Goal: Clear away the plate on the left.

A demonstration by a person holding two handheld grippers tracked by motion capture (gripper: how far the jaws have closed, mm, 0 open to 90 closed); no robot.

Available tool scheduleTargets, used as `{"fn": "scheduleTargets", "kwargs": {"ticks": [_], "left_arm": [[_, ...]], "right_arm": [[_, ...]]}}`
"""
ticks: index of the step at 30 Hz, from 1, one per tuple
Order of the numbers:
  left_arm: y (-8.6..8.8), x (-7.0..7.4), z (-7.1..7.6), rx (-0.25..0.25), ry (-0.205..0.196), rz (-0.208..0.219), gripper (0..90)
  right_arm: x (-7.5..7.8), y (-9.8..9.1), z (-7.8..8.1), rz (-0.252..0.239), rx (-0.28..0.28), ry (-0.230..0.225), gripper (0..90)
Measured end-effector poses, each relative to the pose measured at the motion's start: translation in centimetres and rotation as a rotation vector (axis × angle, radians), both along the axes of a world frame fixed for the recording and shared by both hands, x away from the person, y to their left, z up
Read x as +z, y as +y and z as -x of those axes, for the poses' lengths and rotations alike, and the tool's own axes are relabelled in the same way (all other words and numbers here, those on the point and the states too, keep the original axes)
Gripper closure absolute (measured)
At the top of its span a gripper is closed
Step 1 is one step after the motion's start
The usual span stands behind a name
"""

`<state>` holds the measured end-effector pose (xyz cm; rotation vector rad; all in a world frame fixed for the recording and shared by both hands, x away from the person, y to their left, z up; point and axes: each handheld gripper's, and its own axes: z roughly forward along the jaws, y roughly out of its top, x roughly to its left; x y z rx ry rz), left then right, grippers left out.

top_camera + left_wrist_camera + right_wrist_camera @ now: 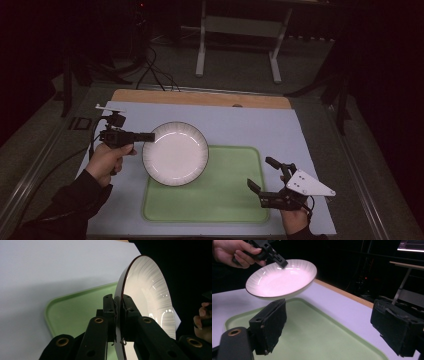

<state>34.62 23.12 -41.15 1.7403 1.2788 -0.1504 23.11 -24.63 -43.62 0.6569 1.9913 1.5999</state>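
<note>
High view has the left gripper (146, 136) at left of centre, jaws pinched onto the left rim of the white plate (175, 153), which hangs in the middle of the frame over the upper-left corner of the green tray (235, 200). Left gripper view looks straight along the jaws: the two pads are pressed tight on the dark-edged rim of the plate (147, 295), which stands edge-on through the right half of the frame, with the tray (75, 312) below and behind at centre left. Right gripper view catches the plate (282, 280) at upper left, clear of the tray (317, 335) and tilted a little, the left gripper (279, 261) biting its far rim. Down at lower right of the high view the right gripper (264, 176) sits just off the tray's right edge, jaws spread wide with nothing between them, on the pale blue mat (250, 125)
</note>
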Motion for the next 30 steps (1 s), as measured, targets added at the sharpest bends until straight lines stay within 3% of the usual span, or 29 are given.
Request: {"fn": "scheduleTargets", "kwargs": {"ticks": [13,21,30], "left_arm": [[-3.1,-1.5,-0.2,-0.058,0.022,-0.017,84.0],[-5.1,-2.5,-0.3,-0.091,0.038,0.004,84.0],[-7.2,-3.2,-0.7,-0.122,0.031,-0.008,83.7]], "right_arm": [[0.2,0.0,0.2,-0.003,-0.006,-0.017,13.2],[0.2,-0.1,0.2,-0.008,-0.002,-0.014,13.2],[0.2,-0.1,0.2,-0.006,-0.002,-0.012,13.2]]}}
